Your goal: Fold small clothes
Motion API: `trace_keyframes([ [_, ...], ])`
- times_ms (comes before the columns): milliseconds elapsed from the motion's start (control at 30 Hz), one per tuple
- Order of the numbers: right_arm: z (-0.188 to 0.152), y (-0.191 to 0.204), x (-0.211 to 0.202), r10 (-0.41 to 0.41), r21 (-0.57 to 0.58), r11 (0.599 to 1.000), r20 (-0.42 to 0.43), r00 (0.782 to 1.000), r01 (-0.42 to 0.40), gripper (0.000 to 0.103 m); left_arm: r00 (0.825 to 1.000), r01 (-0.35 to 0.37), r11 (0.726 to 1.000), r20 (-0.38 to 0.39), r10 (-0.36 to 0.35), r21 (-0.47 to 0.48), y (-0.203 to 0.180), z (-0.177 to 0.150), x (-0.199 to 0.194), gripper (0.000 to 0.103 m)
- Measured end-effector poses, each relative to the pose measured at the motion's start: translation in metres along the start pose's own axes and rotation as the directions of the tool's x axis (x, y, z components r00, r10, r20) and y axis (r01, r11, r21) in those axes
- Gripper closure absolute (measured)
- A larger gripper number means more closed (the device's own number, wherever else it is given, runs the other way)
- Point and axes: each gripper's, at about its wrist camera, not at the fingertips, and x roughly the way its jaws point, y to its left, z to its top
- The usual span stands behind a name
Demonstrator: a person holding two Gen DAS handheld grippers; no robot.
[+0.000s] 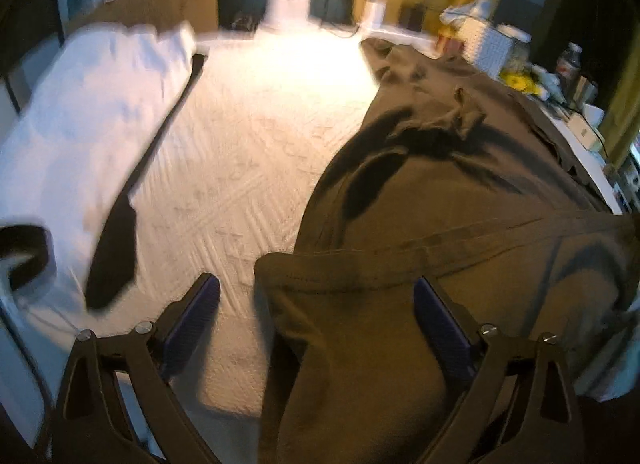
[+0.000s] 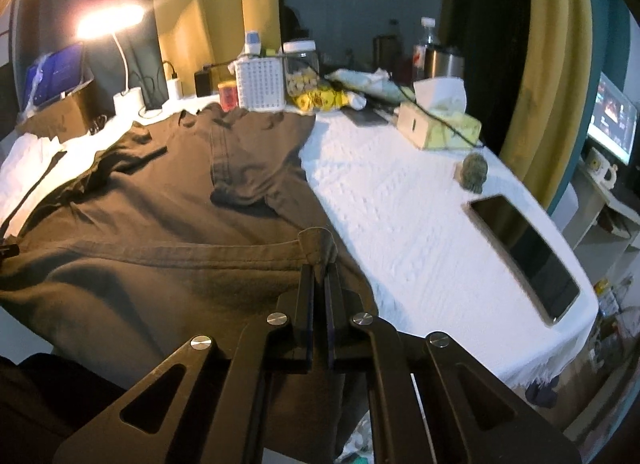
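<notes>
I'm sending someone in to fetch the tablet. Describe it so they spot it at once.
Start at the table under the white cloth. The brown garment covers its left side; go to the bare right side, near the edge. The tablet lies flat there, a dark glossy slab with a pale rim, unlike the boxy tissue box further back.

Warm desk lamp (image 2: 110,20) glare, left view motion-blurred, fisheye-warped edges

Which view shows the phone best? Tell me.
The right wrist view: the phone lies in full sight, screen up, on the white tablecloth. The left wrist view does not show it.
</notes>
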Motion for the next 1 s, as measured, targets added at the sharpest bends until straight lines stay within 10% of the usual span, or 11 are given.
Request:
trace_keyframes([
  [333, -0.006, -0.001, 0.003, 0.02, 0.014, 1.0, -0.005, 1.0, -0.02, 0.098, 0.998, -0.024, 0.998, -0.059, 0.028, 0.066, -0.008, -0.004, -0.001, 0.007],
  [533, -0.008, -0.001, 0.004, 0.037, 0.02, 0.999, -0.006, 0.999, -0.037, 0.098, 0.999, -0.024, 0.996, -0.031, 0.026, 0.083, -0.006, -0.005, -0.005, 0.033],
  [933, -0.011, -0.005, 0.009, 0.053, 0.039, 0.998, -0.012, 0.999, -0.052, 0.098, 0.999, -0.007, 0.996, -0.051, 0.011, 0.093, -0.007, -0.006, -0.007, 0.034],
  [1000, -0.011, -0.005, 0.009, 0.056, 0.039, 0.998, -0.009, 0.998, -0.055, 0.098, 0.999, 0.018, 0.994, -0.042, -0.013, 0.104, -0.007, -0.007, -0.01, 0.059],
])
